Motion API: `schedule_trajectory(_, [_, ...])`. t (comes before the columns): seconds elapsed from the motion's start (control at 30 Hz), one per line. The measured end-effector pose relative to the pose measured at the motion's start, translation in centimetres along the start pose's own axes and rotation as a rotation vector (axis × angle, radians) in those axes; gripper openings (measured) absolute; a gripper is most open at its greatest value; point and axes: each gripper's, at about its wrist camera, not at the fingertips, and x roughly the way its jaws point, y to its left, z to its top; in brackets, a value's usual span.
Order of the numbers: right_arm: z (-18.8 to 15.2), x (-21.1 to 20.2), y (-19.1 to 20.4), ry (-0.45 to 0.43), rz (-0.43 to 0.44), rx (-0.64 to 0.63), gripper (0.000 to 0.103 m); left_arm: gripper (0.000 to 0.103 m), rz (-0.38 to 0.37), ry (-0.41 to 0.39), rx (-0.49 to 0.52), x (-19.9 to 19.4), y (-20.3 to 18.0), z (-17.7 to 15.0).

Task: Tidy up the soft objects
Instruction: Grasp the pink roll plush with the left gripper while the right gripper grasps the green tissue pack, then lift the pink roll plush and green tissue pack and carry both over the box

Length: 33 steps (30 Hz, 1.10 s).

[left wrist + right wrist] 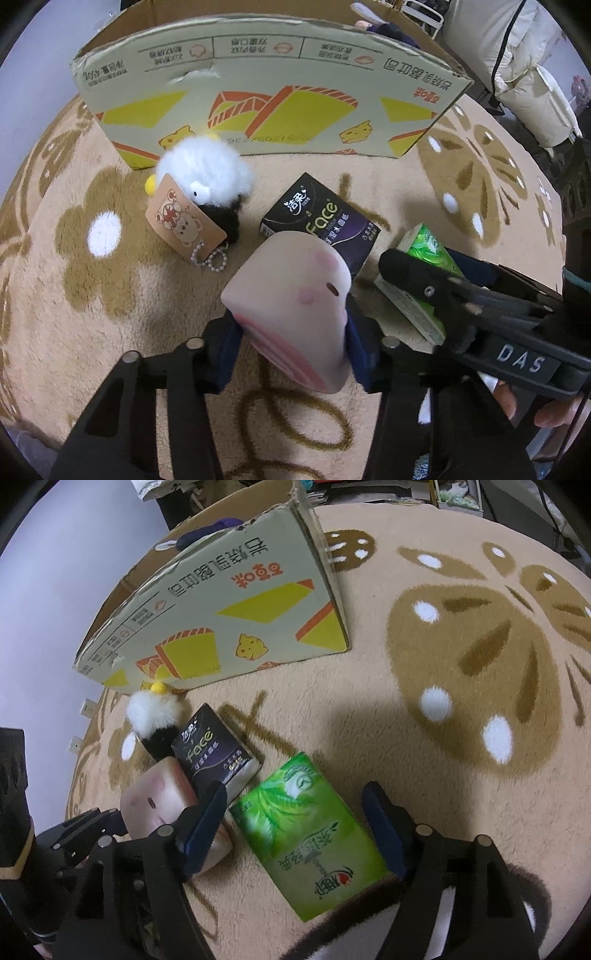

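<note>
My left gripper [291, 343] is shut on a pale pink squishy toy [295, 295], which also shows in the right wrist view [159, 797]. My right gripper [299, 830] is open with its fingers on either side of a green tissue pack [310, 830] lying on the rug; in the left wrist view the pack [424, 243] is partly hidden by that gripper. A black "Face" tissue pack [321, 221] [210, 753] lies between them. A white and black fluffy plush [207, 170] [155, 712] with a tan tag lies by the cardboard box [266, 92] [221, 609].
The box stands open on a beige rug with brown flower patterns [461, 664]. A white padded jacket [517, 66] lies at the far right behind the box. Something dark purple [207, 531] sits inside the box.
</note>
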Motion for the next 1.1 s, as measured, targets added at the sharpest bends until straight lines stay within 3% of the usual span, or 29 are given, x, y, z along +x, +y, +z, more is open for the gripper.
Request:
schedule_trajectory(0.2, [-0.4,0.2,0.7,0.003,-0.021,-0.035,0.084,0.038,0.013,-0.014,0.035,-0.4,-0.4,-0.1])
schedule_trajectory(0.53, [-0.3,0.4,1.0,-0.015,-0.066,-0.079,0.067,0.034,0.047,-0.045,0.023,-1.6,0.3,-0.4])
schedule_trajectory(0.77, [-0.1,-0.5,1.5,-0.075,-0.068,-0.094,0.064,0.031,0.102,-0.084,0.026,-2.7,0.8,-0.4])
schedule_trajectory(1.1, [0.6,-2.8,2.4,-0.196,0.003,-0.105,0.064,0.029,0.198,-0.191,-0.049,-5.4,3.0,0.1])
